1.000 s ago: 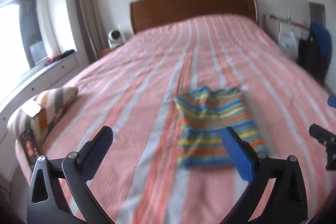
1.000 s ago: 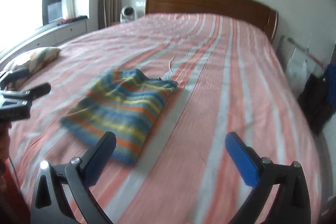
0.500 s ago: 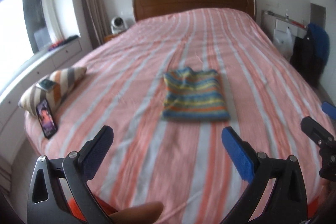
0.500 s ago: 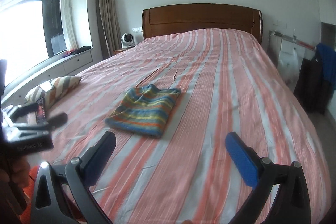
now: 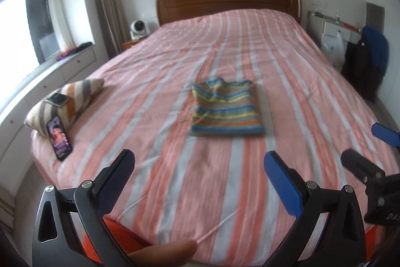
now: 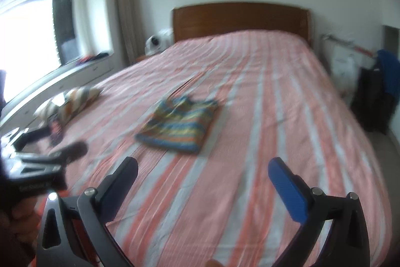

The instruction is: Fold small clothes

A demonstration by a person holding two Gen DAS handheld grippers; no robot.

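The folded striped shirt [image 5: 226, 108] lies flat on the bed [image 5: 175, 179], well ahead of both pairs of fingers and touching neither. The left gripper [image 5: 200, 177] is spread wide and holds nothing; the right gripper [image 6: 203, 183] is likewise released and bare. Far left of the left fingers, a phone [image 5: 59, 137] leans against a striped pillow [image 5: 75, 99].

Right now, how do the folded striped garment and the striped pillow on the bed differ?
The folded striped garment lies flat mid-bed; the striped pillow sits puffed at the bed's left edge. The garment has narrow blue, yellow, green and orange stripes; the pillow has broad grey, orange and white ones. Nothing rests on the garment; one phone lies on the pillow and another leans against it. Neither hand-held gripper touches either.
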